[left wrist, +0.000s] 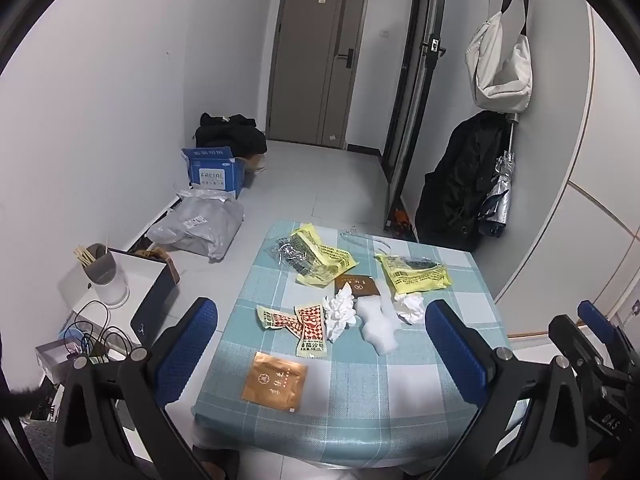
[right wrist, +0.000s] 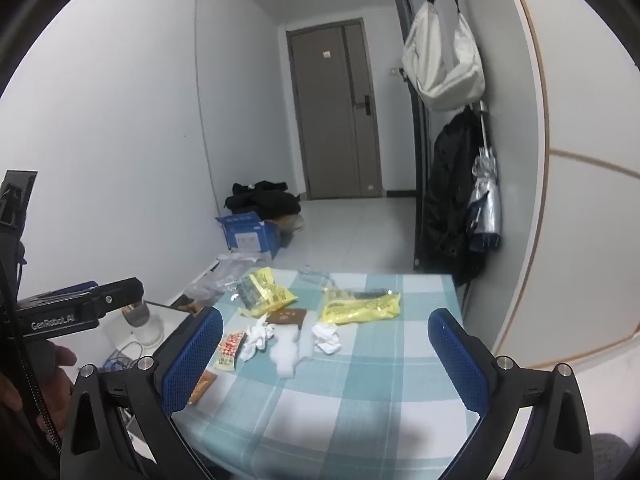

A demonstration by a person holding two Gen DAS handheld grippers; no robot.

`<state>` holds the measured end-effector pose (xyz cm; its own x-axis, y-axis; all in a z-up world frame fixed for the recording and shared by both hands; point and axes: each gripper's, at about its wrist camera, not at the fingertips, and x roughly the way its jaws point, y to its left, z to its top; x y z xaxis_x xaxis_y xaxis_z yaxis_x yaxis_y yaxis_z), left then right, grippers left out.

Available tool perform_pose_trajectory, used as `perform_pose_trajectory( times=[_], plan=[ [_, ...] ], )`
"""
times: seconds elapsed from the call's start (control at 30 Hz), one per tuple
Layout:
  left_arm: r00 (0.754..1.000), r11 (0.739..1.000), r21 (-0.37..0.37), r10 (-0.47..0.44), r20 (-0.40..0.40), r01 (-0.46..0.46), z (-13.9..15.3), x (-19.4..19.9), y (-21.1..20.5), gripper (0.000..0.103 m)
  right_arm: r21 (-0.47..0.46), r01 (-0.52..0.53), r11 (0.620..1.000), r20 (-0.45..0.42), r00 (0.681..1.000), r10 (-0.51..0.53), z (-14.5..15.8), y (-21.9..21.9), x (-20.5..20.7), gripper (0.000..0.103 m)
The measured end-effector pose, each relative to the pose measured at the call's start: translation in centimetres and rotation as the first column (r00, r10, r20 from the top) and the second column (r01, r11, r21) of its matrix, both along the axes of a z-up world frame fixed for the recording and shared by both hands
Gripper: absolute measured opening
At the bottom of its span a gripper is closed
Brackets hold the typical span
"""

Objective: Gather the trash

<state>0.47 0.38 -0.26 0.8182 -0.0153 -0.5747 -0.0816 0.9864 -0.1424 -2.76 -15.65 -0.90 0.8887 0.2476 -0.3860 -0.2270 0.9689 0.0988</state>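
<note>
Trash lies on a small table with a blue checked cloth: two yellow wrappers, a brown packet, two red sauce sachets, crumpled white tissues, a white foam piece and a copper foil sachet nearest me. My left gripper is open and empty above the near table edge. My right gripper is open and empty, also above the near part of the table. The same trash shows in the right wrist view, such as the yellow wrapper.
Left of the table stands a white box with a grey cup of sticks and cables. On the floor lie a grey plastic bag, a blue carton and black clothing. A black coat, an umbrella and a white bag hang at right.
</note>
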Motion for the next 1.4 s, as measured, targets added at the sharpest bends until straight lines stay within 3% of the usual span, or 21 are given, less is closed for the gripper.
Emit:
perform_pose_trajectory(
  times=[1.4],
  plan=[
    [0.999,0.999,-0.013,-0.035,-0.028,0.035,-0.52,0.08,-0.06,0.102,0.0,0.033,0.999,-0.021,0.999,-0.033,0.09,-0.49,0.16,0.103]
  ],
)
